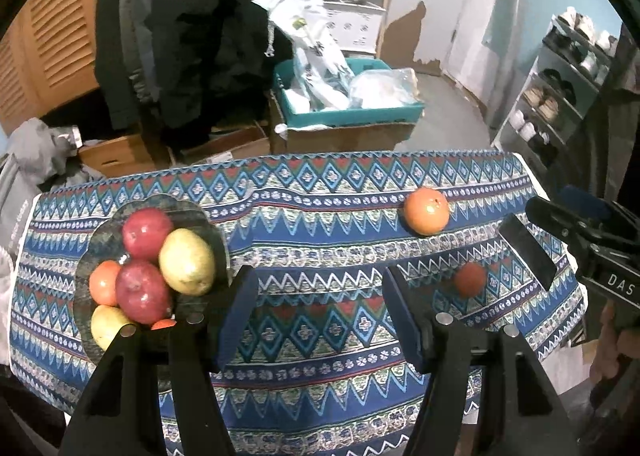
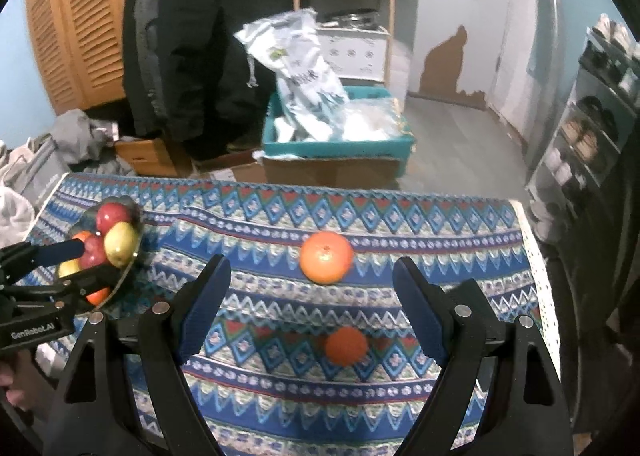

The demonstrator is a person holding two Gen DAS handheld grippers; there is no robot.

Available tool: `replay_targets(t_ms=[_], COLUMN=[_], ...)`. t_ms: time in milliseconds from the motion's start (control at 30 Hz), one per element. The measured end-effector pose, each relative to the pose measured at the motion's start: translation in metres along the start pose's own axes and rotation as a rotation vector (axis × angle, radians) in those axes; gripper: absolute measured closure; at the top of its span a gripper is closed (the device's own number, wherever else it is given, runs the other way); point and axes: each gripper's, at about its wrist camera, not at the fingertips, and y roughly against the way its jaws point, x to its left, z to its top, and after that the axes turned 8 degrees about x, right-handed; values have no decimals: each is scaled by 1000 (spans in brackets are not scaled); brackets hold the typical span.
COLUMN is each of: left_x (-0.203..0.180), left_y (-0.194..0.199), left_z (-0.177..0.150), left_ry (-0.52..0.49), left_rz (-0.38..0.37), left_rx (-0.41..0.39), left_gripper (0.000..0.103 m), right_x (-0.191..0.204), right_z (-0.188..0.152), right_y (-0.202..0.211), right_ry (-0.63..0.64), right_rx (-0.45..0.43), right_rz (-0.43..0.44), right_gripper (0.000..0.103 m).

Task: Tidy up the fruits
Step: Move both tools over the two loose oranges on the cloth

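My left gripper [image 1: 320,308] hangs spread wide above the patterned cloth [image 1: 320,336], nothing between its fingers. Just off its left finger sits the dark plate [image 1: 96,252], heaped with red, yellow and orange fruit. My right gripper [image 2: 310,312] is spread too, gripping nothing; the small orange fruit [image 2: 346,346] lies on the cloth in the gap between its fingers, likely a tangerine, though it is blurred. The big orange [image 2: 326,257] rests further ahead, apart from it.
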Motion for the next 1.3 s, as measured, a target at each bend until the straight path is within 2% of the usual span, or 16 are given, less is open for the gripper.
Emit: replay_targets(t_ms=[333, 667, 1200, 1300], left_x=[-23, -33, -30, -29], left_y=[-33, -73, -118, -121], left_z=[0, -2, -10, -10], left_ry=[-48, -68, -44, -37], left_rz=[13, 28, 23, 20], left_rx=[64, 140, 242, 246], left_gripper=[36, 36, 36, 36], right_x=[-25, -41, -43, -42], right_z=[-16, -37, -60, -63], right_y=[-29, -82, -138, -143], right_ry=[-30, -64, -88, -85], right_rx=[88, 227, 368, 381], right_rz=[-17, -4, 28, 33], right_gripper=[18, 18, 20, 25])
